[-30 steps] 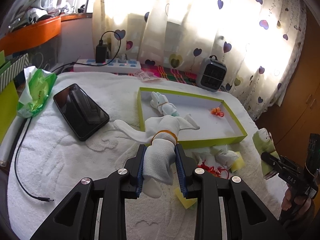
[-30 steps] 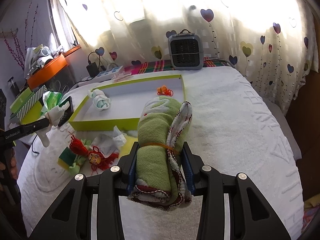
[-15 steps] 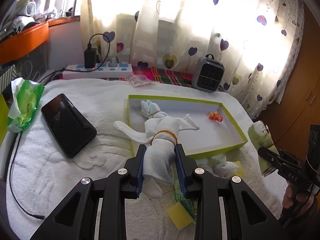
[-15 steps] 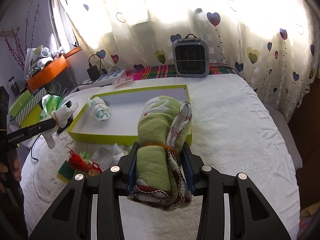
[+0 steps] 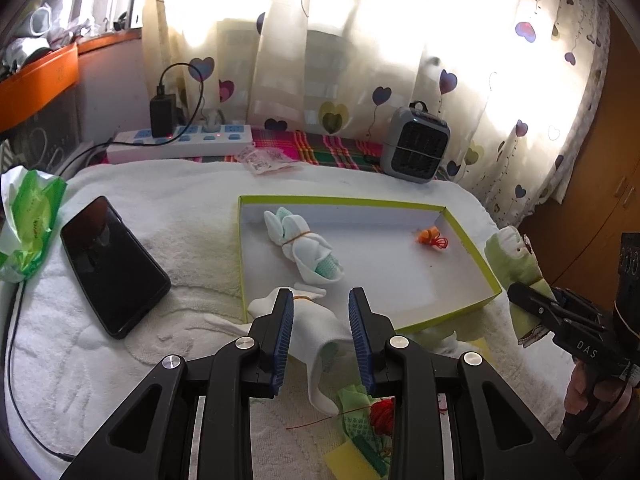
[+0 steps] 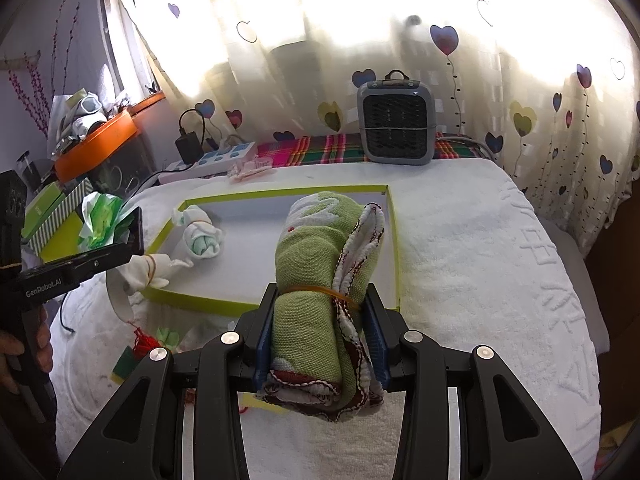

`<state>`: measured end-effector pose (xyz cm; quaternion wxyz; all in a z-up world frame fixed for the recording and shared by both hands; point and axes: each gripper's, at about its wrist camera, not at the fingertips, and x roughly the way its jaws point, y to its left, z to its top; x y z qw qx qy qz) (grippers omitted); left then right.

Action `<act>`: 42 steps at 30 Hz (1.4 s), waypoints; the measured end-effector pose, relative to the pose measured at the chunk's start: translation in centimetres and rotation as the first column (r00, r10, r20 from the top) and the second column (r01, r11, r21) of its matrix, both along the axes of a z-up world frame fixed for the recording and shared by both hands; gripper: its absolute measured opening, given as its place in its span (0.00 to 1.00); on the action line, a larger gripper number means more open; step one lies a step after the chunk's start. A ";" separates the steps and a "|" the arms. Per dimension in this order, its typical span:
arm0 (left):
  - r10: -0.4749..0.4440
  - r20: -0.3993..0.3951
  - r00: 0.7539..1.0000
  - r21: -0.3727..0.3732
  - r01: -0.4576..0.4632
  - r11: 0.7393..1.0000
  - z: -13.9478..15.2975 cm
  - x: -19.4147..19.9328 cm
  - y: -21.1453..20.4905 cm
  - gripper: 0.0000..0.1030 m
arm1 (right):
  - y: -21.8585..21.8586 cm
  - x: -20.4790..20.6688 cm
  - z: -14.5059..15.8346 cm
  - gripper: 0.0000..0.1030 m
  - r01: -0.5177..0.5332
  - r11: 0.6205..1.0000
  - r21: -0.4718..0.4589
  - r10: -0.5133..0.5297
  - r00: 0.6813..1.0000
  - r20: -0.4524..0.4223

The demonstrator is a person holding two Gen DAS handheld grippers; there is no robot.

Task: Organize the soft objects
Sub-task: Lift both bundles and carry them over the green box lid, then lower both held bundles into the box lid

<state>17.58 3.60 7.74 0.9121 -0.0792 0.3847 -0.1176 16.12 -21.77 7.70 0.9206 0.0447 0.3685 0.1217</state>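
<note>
A shallow box with a yellow-green rim [image 5: 404, 202] [image 6: 192, 300] lies on the white towel. In it are a banded white sock bundle [image 5: 306, 248] [image 6: 202, 236] and a small orange item [image 5: 430, 237]. My left gripper [image 5: 320, 304] [image 6: 132, 258] is open; a second banded white sock bundle [image 5: 316, 336] [image 6: 140, 270] lies draped over the box's near-left rim beneath its fingers. My right gripper [image 6: 320, 308] [image 5: 528, 300] is shut on a rolled green towel [image 6: 320, 264] [image 5: 516, 264], held above the box's right front corner.
A black phone [image 5: 112, 264], green wipes pack [image 5: 28, 220], power strip [image 5: 180, 142] and grey heater [image 5: 416, 150] [image 6: 394, 122] surround the box. Red thread, green and yellow scraps [image 5: 368, 420] [image 6: 148, 344] lie before the box. The towel's right side [image 6: 500, 280] drops off.
My left gripper opened and let go of the white sock bundle, which dropped onto the box's near-left rim. My right gripper carried the green towel forward toward the box.
</note>
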 end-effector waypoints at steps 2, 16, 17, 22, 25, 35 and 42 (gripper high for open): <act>0.001 -0.008 1.000 0.010 -0.001 1.000 -0.3 0.2 -0.1 0.26 | 0.1 0.3 0.0 0.40 -0.002 1.000 -0.003 0.002 1.000 0.000; 0.030 -0.012 0.999 0.151 -0.027 0.988 -1.2 0.6 -1.1 0.38 | 0.9 1.6 -0.7 0.40 -0.025 1.000 -0.004 0.025 1.000 -0.012; 0.033 -0.004 0.999 0.179 -0.032 0.983 -1.2 0.6 -1.3 0.39 | 0.9 1.7 -0.7 0.40 -0.026 1.000 -0.004 0.026 1.000 -0.013; 0.041 -0.028 0.999 0.263 -0.032 0.964 -1.8 1.2 -1.6 0.42 | 0.8 1.9 -0.9 0.40 -0.024 1.000 -0.001 0.024 1.000 -0.016; 0.021 -0.044 0.999 0.278 -0.008 0.960 -2.2 1.2 -2.0 0.42 | 0.7 1.9 -0.9 0.40 -0.023 1.000 0.002 0.023 1.000 -0.015; -0.017 -0.047 0.999 0.325 0.031 0.945 -2.3 1.7 -3.2 0.31 | 0.7 2.5 -1.1 0.40 -0.025 1.000 -0.006 0.025 0.999 -0.023; -0.023 -0.053 0.998 0.281 0.037 0.959 -2.5 2.9 -3.5 0.31 | 0.8 3.8 -0.9 0.40 -0.029 0.999 -0.013 0.029 0.999 -0.027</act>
